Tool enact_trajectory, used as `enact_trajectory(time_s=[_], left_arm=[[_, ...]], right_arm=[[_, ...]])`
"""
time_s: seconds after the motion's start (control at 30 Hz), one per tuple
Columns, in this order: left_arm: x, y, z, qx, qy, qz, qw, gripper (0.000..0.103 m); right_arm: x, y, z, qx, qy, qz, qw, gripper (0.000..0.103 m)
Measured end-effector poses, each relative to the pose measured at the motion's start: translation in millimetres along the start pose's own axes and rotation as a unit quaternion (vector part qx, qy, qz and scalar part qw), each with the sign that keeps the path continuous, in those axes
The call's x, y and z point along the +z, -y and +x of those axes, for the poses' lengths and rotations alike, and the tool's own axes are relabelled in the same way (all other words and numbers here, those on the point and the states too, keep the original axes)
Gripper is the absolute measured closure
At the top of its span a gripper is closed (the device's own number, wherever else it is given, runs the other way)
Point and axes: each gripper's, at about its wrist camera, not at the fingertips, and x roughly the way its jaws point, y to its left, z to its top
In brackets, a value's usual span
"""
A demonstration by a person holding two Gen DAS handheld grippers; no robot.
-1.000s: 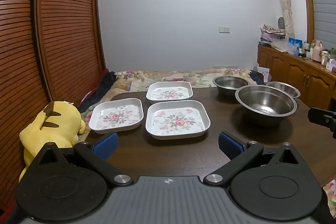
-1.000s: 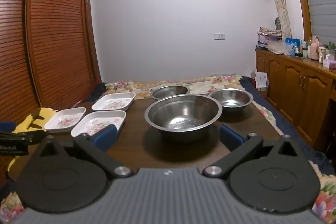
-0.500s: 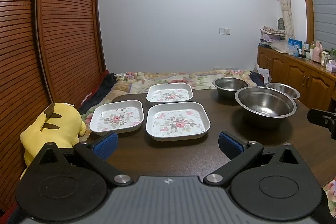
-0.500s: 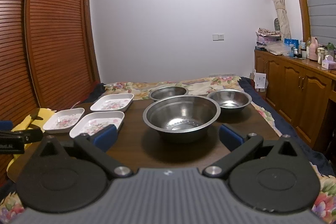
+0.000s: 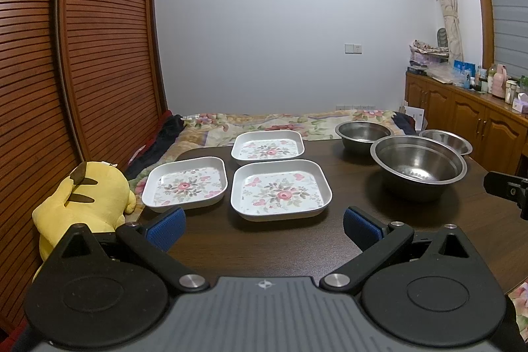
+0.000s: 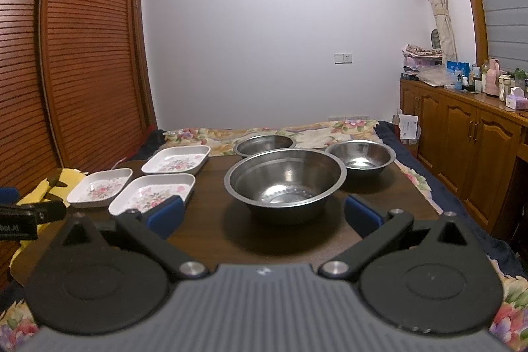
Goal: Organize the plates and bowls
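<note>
Dark wooden table bearing three square floral plates, apart, and three round steel bowls to their right; a yellow plush toy sits at its left edge. Left gripper and right gripper hover with jaws spread wide, empty.

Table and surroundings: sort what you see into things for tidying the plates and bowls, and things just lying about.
For the job:
three floral plates
large steel bowl
two smaller steel bowls
left gripper and right gripper, both open

Just lying about:
yellow plush toy
floral bedspread
bottles on the cabinet
</note>
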Motion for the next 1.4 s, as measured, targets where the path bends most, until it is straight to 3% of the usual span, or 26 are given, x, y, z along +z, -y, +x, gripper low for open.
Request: enact_trajectory(time_s=[1.4], left_arm=[[-3.6,-0.4,4.2,-0.003,-0.005,0.001,1.0000,0.000]], right_arm=[[0.8,3.0,-0.3,-0.006,-0.001,0.003,1.000,0.000]])
